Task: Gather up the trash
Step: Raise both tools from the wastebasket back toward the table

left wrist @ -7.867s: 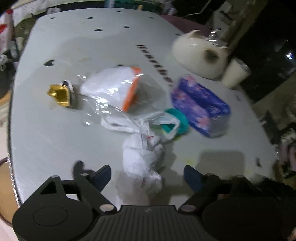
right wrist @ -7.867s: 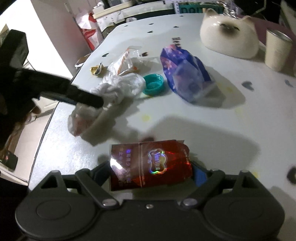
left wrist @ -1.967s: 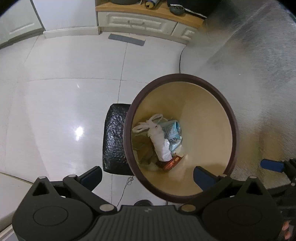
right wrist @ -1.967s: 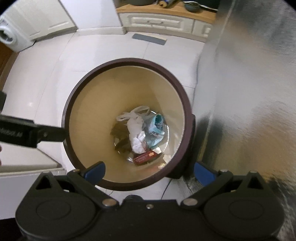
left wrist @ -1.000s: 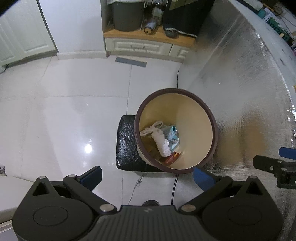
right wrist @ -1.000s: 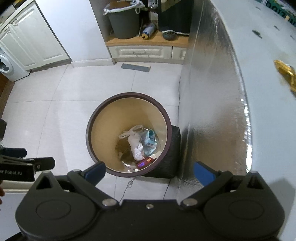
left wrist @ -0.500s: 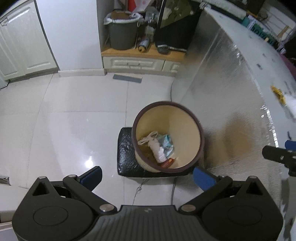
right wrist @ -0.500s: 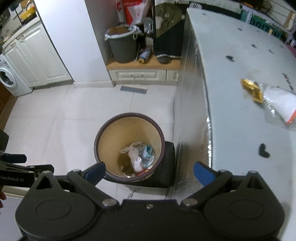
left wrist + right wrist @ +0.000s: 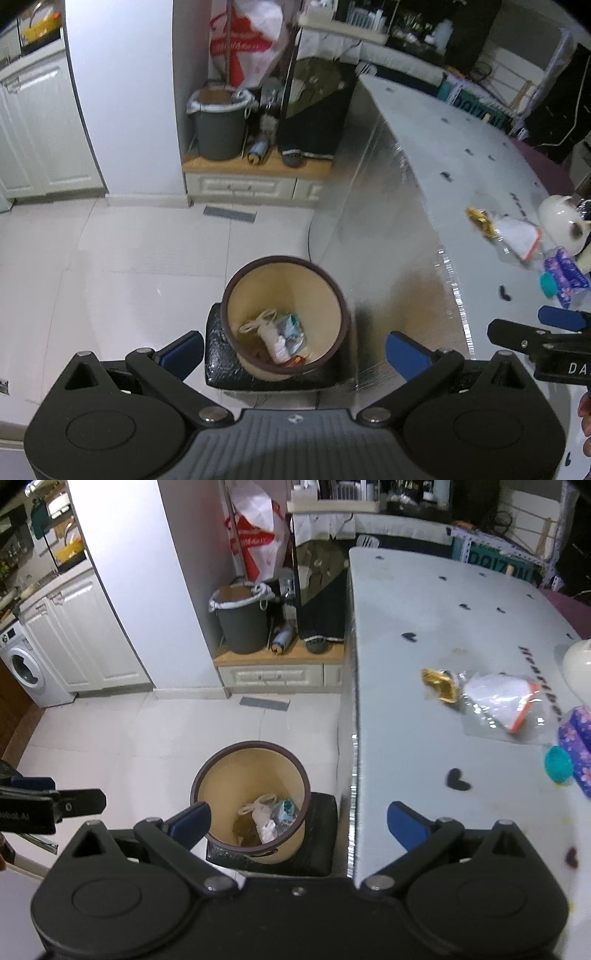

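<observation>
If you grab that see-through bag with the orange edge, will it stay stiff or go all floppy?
Probably floppy: the clear bag lies flat and wrinkled on the table. It looks light, so a push may slide it. Its shiny plastic could slip between fingers.

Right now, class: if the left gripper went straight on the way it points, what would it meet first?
Probably the round bin: the open left gripper points down at it with nothing between, though depth is unclear.

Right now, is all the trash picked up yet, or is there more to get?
Partly. The bin already holds a white bag and some wrappers. The left claw and right claw are both open and empty. On the table a gold wrapper, a clear plastic bag and a teal cap are left.
</observation>
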